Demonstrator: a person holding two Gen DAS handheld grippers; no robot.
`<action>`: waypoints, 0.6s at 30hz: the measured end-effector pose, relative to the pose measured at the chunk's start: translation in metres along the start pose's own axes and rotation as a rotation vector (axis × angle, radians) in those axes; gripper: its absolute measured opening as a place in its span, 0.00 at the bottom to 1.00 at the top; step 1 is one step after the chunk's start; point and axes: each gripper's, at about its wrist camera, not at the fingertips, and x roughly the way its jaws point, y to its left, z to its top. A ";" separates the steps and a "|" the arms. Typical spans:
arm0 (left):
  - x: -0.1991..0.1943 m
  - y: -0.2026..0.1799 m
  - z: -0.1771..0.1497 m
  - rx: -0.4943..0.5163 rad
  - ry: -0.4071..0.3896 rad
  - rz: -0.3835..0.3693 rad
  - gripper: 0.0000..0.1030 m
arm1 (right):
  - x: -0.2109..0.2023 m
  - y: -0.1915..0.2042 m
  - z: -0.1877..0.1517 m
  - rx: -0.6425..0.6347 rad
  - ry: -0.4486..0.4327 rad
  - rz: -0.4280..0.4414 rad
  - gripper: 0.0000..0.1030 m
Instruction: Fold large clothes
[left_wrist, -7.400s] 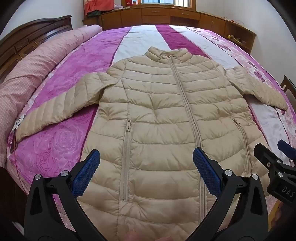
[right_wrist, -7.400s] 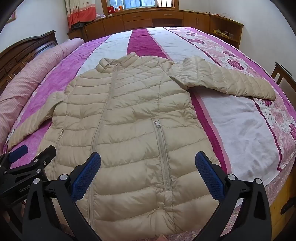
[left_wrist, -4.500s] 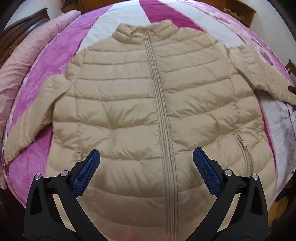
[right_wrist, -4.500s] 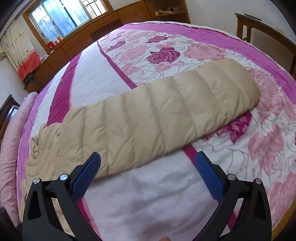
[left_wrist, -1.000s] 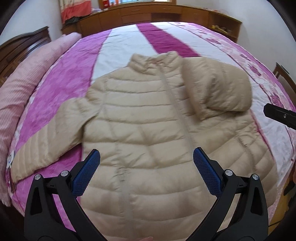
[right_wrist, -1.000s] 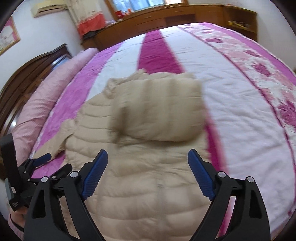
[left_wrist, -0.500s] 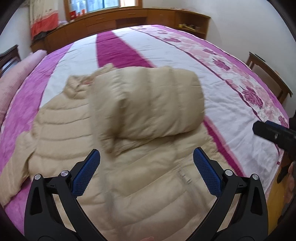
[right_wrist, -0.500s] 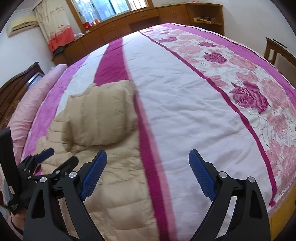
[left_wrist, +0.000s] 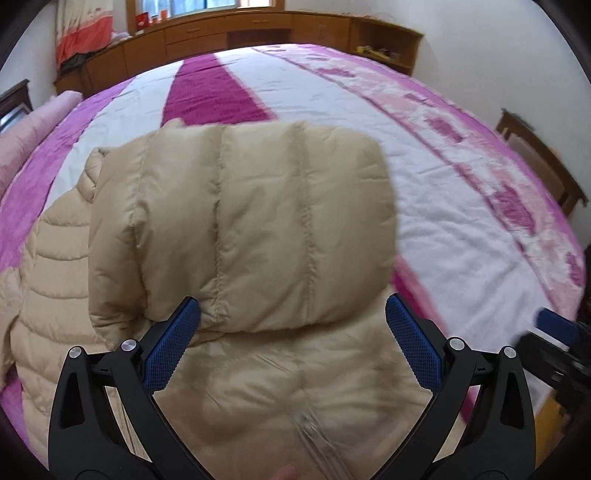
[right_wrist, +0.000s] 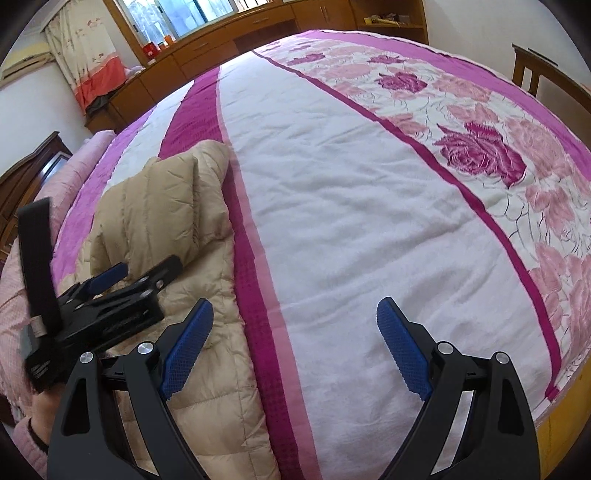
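A beige puffer jacket lies front up on the bed. Its right sleeve is folded in over the chest. My left gripper is open, low over the jacket, its fingers either side of the folded sleeve's lower edge, holding nothing. My right gripper is open and empty over the bare bedspread, to the right of the jacket. The left gripper also shows in the right wrist view, over the jacket. The right gripper's tip shows at the right edge of the left wrist view.
The bed has a pink, white and magenta floral bedspread. A rolled pink quilt lies along the left side. Wooden cabinets line the far wall. A wooden chair stands to the right of the bed.
The right sleeve has been folded over the chest and let go. My left gripper has moved right and down to the folded sleeve's edge. My right gripper has swung right, off the jacket.
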 end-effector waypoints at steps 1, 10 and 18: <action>0.006 0.001 -0.002 0.008 0.002 0.027 0.96 | 0.001 0.000 -0.001 0.003 0.003 0.004 0.85; 0.007 0.009 -0.002 0.038 -0.027 0.082 0.30 | 0.003 0.005 -0.010 -0.018 0.021 0.043 0.85; -0.050 0.042 0.007 0.003 -0.107 0.059 0.05 | -0.008 0.014 -0.012 -0.042 -0.013 0.078 0.85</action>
